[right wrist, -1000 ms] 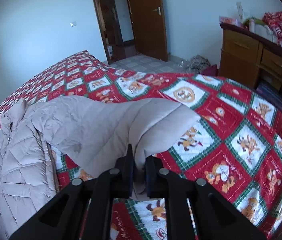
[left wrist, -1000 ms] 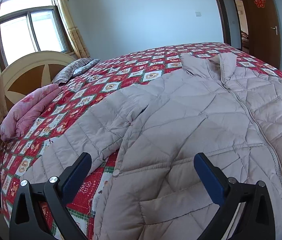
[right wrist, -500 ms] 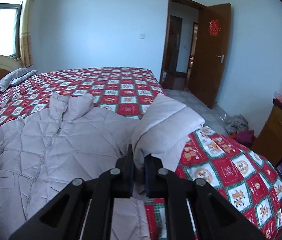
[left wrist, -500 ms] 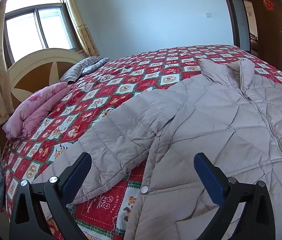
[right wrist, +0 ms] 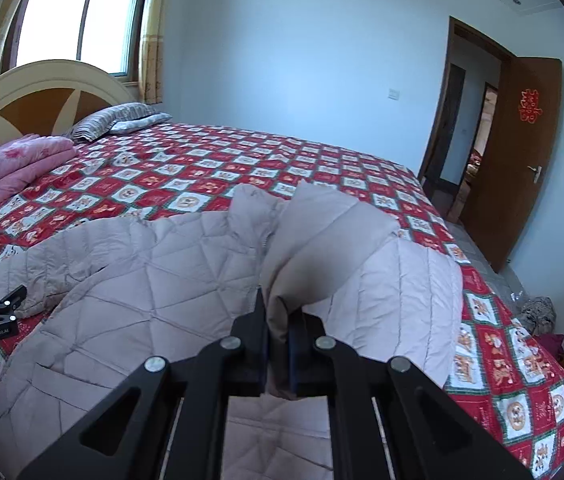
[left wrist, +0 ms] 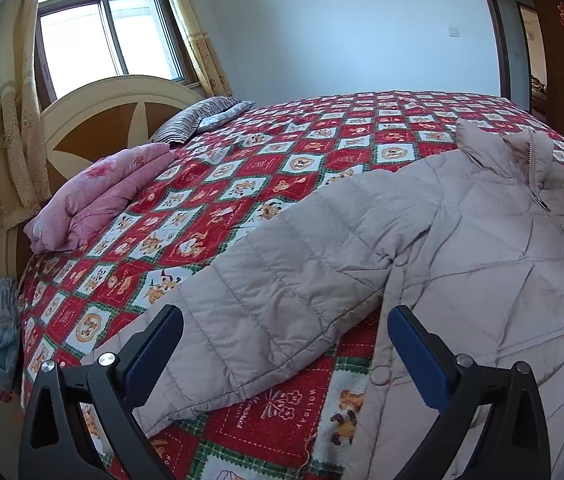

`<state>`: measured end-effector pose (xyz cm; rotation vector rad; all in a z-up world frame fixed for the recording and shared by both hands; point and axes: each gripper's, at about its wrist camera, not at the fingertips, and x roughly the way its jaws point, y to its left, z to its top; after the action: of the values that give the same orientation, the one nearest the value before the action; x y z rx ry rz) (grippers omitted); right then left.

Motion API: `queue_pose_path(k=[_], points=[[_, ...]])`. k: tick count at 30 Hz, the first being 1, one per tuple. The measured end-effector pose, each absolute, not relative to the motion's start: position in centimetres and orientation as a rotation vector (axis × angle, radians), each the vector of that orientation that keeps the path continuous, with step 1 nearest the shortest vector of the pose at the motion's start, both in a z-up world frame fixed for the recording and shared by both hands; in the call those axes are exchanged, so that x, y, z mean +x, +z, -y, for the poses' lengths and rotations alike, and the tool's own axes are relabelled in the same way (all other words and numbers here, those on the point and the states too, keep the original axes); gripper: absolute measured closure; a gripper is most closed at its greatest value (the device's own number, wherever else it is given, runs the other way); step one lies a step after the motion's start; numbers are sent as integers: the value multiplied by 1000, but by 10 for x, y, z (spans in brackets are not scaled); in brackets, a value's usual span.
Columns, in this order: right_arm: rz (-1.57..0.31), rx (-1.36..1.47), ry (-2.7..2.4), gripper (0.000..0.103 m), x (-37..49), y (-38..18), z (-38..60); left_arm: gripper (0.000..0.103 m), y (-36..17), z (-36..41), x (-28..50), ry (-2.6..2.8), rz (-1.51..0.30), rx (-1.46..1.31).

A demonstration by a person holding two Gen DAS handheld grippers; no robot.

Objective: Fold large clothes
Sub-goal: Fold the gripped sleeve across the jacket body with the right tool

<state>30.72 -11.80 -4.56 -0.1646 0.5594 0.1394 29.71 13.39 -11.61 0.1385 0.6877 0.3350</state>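
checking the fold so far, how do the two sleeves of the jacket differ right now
The right sleeve is pinched in the shut right gripper, lifted and carried over the jacket's front; the left sleeve lies flat on the bedspread, stretched out sideways. The left sleeve sits between the fingers of the open left gripper, ungripped. The right sleeve is bent and bunched, the left nearly straight. Both are the same pale quilted fabric.

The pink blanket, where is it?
In both views the folded pink blanket lies at the left, on the bed by the headboard, beside the striped pillow.
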Motion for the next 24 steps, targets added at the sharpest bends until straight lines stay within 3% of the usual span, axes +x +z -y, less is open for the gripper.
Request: queue_pose_path(k=[15, 18, 19, 21, 24], points=[[-702, -174, 288, 93, 348, -118, 32, 1, -138, -147, 308, 374, -739, 147], [-734, -159, 304, 79, 353, -130, 30, 1, -139, -144, 314, 380, -747, 156], [-752, -148, 316, 57, 353, -132, 32, 1, -138, -141, 316, 379, -746, 158], [-764, -107, 353, 33, 348, -129, 39, 1, -134, -135, 320, 373, -738, 160], [-754, -89, 367, 30, 329, -117, 50, 1, -122, -123, 324, 352, -719, 157]])
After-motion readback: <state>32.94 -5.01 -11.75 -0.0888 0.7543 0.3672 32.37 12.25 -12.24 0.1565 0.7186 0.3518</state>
